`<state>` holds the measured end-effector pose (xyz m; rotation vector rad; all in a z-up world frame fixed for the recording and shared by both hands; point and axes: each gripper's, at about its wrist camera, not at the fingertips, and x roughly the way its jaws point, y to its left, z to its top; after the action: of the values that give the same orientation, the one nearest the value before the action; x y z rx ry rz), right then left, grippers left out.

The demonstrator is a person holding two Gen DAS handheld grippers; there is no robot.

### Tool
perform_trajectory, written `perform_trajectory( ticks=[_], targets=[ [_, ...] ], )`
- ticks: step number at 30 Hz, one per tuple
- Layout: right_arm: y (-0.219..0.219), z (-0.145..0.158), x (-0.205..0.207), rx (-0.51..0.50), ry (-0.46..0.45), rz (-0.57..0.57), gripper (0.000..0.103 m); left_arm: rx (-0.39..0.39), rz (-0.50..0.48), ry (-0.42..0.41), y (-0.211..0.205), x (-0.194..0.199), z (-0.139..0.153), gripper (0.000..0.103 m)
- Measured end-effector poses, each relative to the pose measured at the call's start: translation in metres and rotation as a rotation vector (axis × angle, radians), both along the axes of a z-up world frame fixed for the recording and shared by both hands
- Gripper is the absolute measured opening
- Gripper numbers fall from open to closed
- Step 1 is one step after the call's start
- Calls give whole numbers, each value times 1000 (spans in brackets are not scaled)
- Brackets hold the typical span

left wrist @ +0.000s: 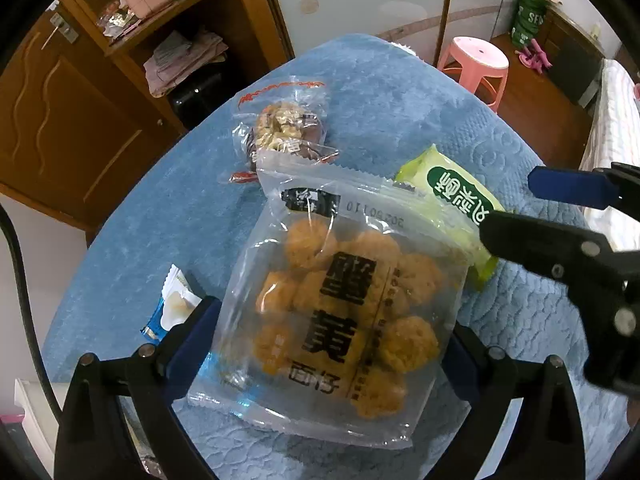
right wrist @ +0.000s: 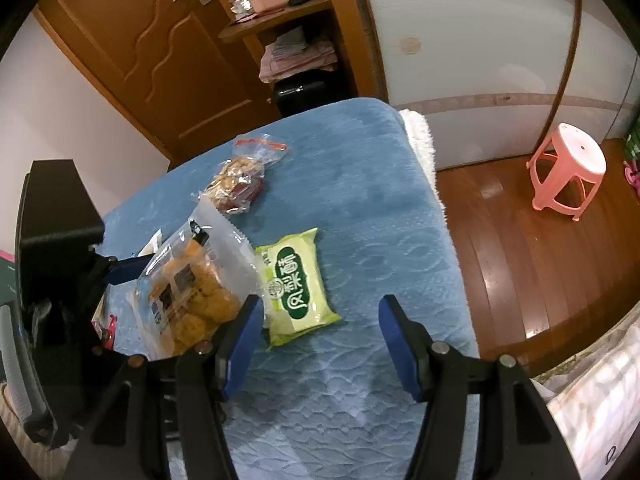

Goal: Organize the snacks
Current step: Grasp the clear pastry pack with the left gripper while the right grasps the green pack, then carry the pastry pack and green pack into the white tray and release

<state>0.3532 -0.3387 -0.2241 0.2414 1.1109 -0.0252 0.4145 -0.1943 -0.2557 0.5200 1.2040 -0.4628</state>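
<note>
My left gripper [left wrist: 324,344] is shut on a clear bag of round yellow biscuits [left wrist: 340,304], held tilted up off the blue towel-covered table [left wrist: 400,92]. The same bag shows in the right wrist view [right wrist: 196,292], with the left gripper at its left. My right gripper [right wrist: 320,344] is open and empty just above the table, right of the bag, with a green pineapple-cake packet [right wrist: 296,284] just ahead of its left finger. That green packet [left wrist: 452,196] lies behind the bag. A clear bag of walnuts and dates [left wrist: 284,128] lies further back.
A small blue-and-white packet [left wrist: 172,308] lies left of the held bag. A pink stool [right wrist: 568,168] stands on the wooden floor to the right. A wooden door and shelf [right wrist: 276,24] with folded cloths stand behind the table. Bedding [right wrist: 600,400] is at the right.
</note>
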Motion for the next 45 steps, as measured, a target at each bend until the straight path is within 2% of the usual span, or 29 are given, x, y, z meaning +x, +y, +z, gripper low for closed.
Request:
perform_trajectory(
  ticks=[2,7,10,16,20,26,27,31,36,45],
  targets=[
    [2,0,0,-1,-1,6,61,-2,1,-8,-1,0,-1,99],
    [4,-2,1,-8,2,21,61,-44,19,-43,4,-8,2,86],
    [5,-2,0,-6,2,24,61,-49,38,-60,8,-12,5,82],
    [14,-8,-3,-27,6,67,61,-27,134,-46,37,-20,14,79],
    [24,-13,3,-81,19,82,61,-48,199,-47,65,-28,29,79],
    [39,-17,12,-150,29,77,60,-90,238,-70,91,-38,52,79],
    [40,-17,13,-164,31,76,59,-93,241,-71,92,-40,55,80],
    [47,-18,9,-212,28,97,40,-98,246,-79,96,-46,64,80],
    [49,-10,-8,-190,37,97,40,-90,229,-89,93,-58,71,80],
    [70,32,-63,-123,-17,166,40,-99,179,-106,91,-100,95,80]
  ],
)
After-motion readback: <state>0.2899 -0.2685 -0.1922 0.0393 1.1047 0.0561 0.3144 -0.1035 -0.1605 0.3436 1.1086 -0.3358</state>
